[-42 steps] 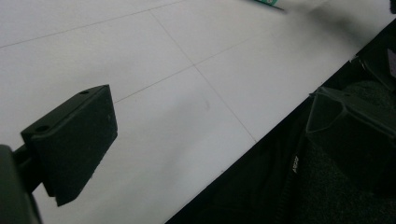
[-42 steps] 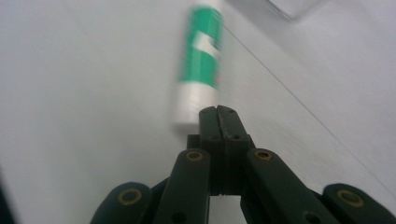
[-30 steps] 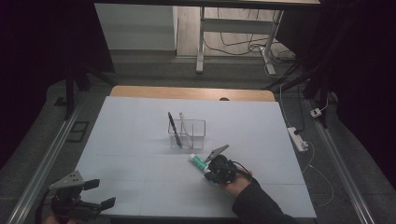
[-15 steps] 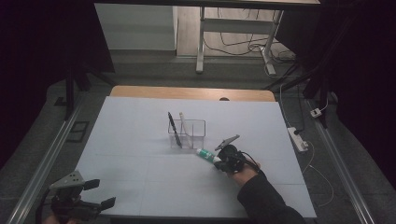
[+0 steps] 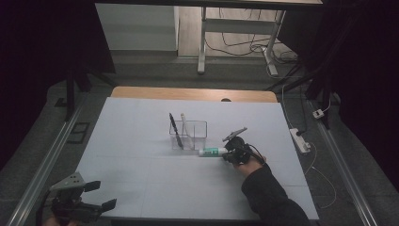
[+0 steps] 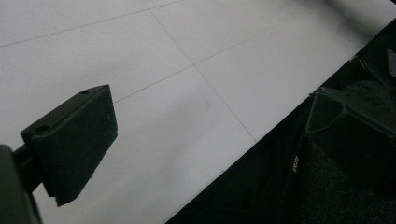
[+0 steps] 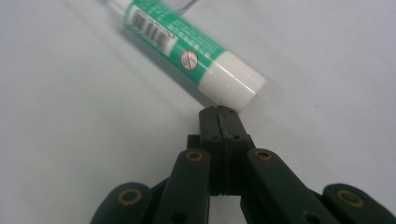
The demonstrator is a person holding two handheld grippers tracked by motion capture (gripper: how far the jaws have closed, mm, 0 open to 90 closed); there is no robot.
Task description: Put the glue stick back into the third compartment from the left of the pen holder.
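Glue stick (image 7: 189,58) flat on table, touching tips of right tongs (image 7: 219,113), pressed together, empty.

Holder near the table's middle, tube and grippers toward the near side.

On the table (image 5: 141,179), the clear holder (image 5: 189,135) stands near centre with a pen (image 5: 175,130) and a marker (image 5: 184,123) leaning in it. A tube (image 5: 212,151) lies at the holder's 4 o'clock, just beside it. The right gripper (image 5: 231,152) sits at the tube's 3 o'clock end. The left gripper (image 5: 96,195) is at the holder's 7 o'clock, well apart, over the table's near edge.
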